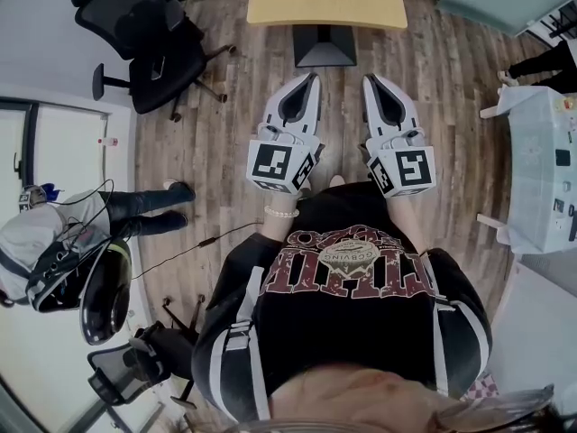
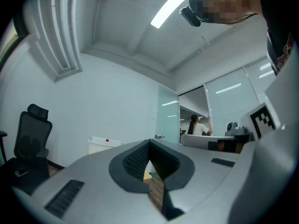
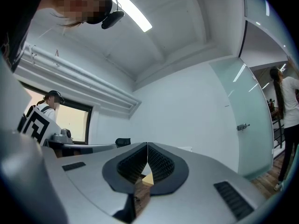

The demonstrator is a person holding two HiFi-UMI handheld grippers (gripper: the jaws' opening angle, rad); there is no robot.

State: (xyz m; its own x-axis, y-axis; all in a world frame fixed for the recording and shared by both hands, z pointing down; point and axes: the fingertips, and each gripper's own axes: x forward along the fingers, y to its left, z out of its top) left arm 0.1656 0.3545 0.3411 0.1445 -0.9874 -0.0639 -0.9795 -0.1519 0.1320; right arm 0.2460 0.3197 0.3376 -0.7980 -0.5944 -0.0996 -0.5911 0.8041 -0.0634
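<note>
Evidently idle, the left gripper (image 1: pixel 311 79) and right gripper (image 1: pixel 370 80) sit side by side before the chest (image 1: pixel 352 282), jaws together on nothing, tips toward the desk (image 1: pixel 325 7) at twelve o'clock.

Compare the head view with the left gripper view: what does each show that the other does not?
Only the head view: a person in jeans at left and a white stand at right. Only the left gripper view: a ceiling light, a white basket and a person in white beside a glass door. Both: the left gripper, jaws shut and empty, the right gripper, the black office chair and the light wooden table, only a sliver of it in the gripper view.
</note>
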